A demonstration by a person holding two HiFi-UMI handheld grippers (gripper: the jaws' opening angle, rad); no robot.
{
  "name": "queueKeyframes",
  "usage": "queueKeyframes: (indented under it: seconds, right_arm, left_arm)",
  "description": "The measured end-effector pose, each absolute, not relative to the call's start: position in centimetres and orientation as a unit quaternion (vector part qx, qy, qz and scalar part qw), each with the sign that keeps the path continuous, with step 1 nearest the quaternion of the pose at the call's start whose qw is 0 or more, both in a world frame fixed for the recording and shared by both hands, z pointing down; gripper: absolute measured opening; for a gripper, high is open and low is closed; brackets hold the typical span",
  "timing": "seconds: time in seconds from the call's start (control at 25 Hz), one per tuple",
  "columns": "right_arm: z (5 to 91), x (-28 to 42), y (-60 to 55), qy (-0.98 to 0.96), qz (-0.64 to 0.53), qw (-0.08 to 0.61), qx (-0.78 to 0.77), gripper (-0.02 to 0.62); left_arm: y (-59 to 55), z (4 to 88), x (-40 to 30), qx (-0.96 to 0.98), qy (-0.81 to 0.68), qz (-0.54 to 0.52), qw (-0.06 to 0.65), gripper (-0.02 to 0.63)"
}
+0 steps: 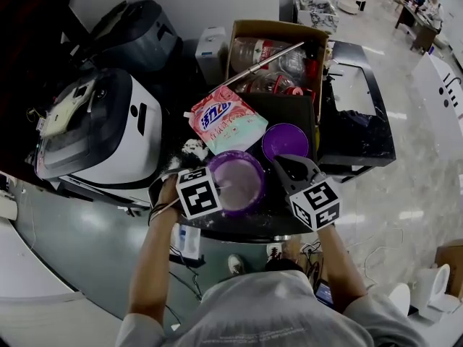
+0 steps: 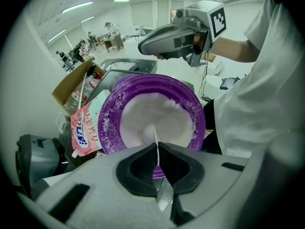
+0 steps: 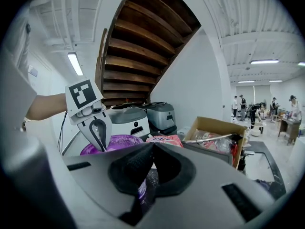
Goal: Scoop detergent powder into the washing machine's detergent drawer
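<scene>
An open hall with a pale glossy floor (image 1: 427,172) surrounds a dark counter (image 1: 362,139). A white machine (image 1: 108,136) fills its left end. A cardboard box (image 1: 278,27) sits at its far edge, contents hard to make out. A pink detergent bag (image 1: 221,118) lies mid-counter. At the near edge a purple bowl (image 2: 110,123) holds detergent powder (image 2: 152,118), with a purple lid (image 1: 284,139) just beside it. The left tongs (image 2: 157,144) clamp a thin white handle (image 2: 155,136), its far end buried in powder. The right tongs (image 3: 151,146) are pressed together, empty.
</scene>
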State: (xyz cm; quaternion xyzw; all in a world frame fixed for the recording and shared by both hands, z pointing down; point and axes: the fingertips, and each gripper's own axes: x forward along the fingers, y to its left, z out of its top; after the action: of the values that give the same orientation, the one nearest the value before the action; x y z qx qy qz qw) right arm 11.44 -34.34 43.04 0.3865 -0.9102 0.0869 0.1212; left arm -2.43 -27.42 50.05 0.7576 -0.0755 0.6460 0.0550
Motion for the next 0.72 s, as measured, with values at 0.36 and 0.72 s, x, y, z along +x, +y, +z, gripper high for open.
queueKeyframes:
  seconds: [0.36,0.72]
  right_arm:
    - [43.2,11.9,-34.1,-0.906,0.089,0.123,0.396,0.005]
    - [43.2,12.2,-33.8,-0.901,0.09,0.124,0.406,0.005]
  left_arm:
    - [-26.2,49.7,-1.7,0.77,-0.029,0.628,0.104,0.015]
    - [-25.0,49.3,-0.8,0.784,0.018,0.607,0.128,0.015]
